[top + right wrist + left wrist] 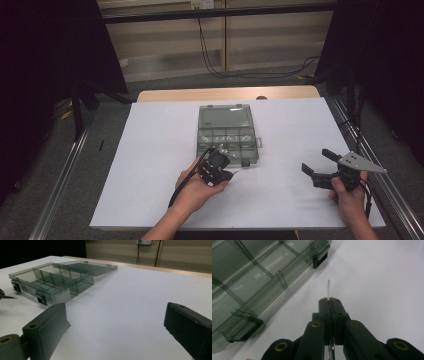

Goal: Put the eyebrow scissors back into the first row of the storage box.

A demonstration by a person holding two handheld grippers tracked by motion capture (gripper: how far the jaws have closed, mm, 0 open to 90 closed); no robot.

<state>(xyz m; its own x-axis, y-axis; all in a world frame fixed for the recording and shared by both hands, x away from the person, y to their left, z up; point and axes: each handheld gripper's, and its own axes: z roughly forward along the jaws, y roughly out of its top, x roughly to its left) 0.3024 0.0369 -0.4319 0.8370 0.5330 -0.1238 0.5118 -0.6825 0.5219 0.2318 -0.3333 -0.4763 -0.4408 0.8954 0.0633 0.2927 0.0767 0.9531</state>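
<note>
A clear grey compartment box (202,136) lies open at the middle of the white table, its lid folded back flat. Just in front of its near edge a hand holds my left gripper (231,174), tips pointing right. In the left gripper view the jaws are closed together on a thin flat metal piece (328,289), seen edge-on and sticking out past the tips, over the white surface beside the box (249,277). My right gripper (317,161) is held at the table's right side, well away from the box (50,282). Its jaws stand wide apart (117,315) with nothing between them.
The box has two black latches (320,258) on its near wall and small parts in some compartments. A white sheet (150,165) covers the table; a wooden strip (225,93) shows at the far edge. Metal rails run along both sides.
</note>
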